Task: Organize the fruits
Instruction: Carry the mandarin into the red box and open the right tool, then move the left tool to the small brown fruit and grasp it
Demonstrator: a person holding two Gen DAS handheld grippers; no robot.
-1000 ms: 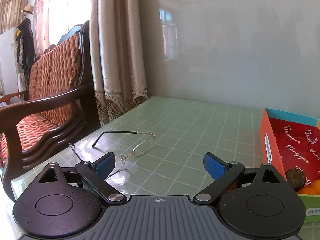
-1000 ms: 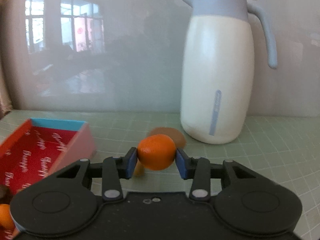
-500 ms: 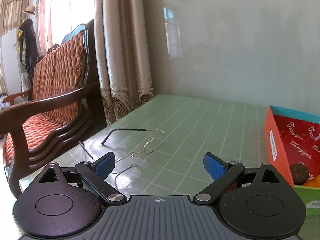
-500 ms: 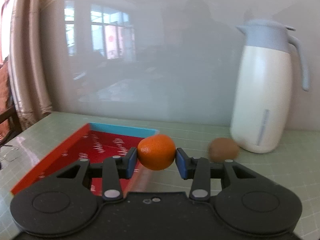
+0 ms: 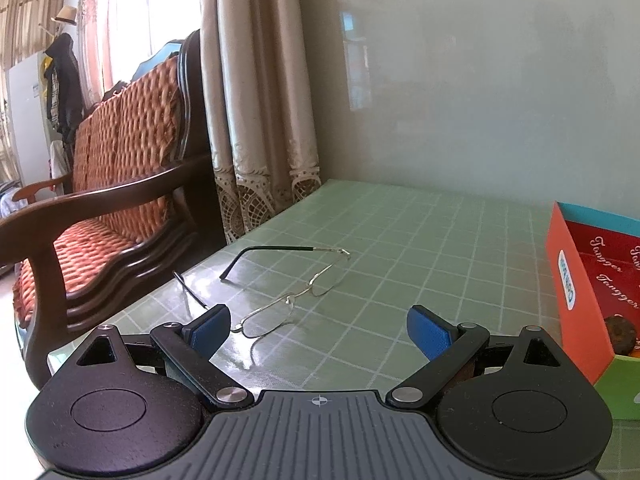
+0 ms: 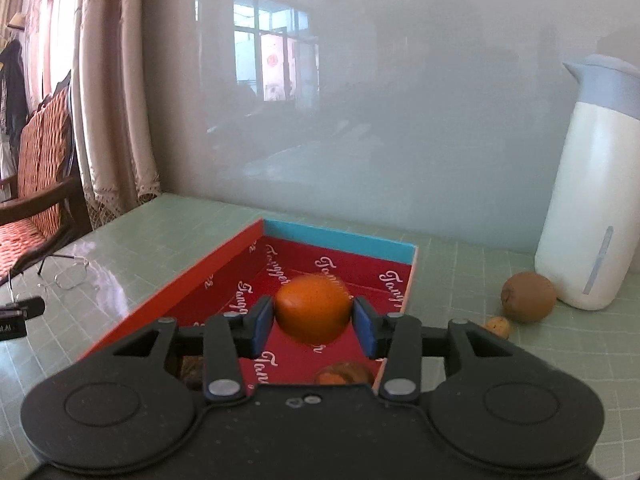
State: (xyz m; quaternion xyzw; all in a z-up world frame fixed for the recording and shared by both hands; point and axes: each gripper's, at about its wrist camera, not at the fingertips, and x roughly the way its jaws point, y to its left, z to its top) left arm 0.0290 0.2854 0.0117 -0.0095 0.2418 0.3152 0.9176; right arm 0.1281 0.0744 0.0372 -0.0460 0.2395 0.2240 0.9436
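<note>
In the right wrist view an orange mandarin (image 6: 312, 308) sits blurred between the blue pads of my right gripper (image 6: 314, 322), above the red-lined box (image 6: 340, 236). The jaws are opening and a thin gap shows on each side of the fruit. Lower in the box lie another orange fruit (image 6: 344, 374) and a dark one (image 6: 192, 368), both partly hidden by the gripper. A brown kiwi (image 6: 528, 298) and a small yellowish fruit (image 6: 498, 326) lie on the table right of the box. My left gripper (image 5: 318, 328) stands open and empty over the table, left of the box (image 5: 564, 280), where a dark fruit (image 5: 620, 330) shows.
A white jug with a grey-blue top (image 6: 592, 220) stands behind the kiwi. Wire-framed glasses (image 5: 288, 300) lie unfolded on the green tiled table just ahead of the left gripper. A wooden chair with an orange cushion (image 5: 100, 200) stands beyond the table's left edge.
My right gripper has swung left from the jug to above the box, and its pads have parted from the mandarin, which now sits lower and blurred. The left gripper has barely shifted.
</note>
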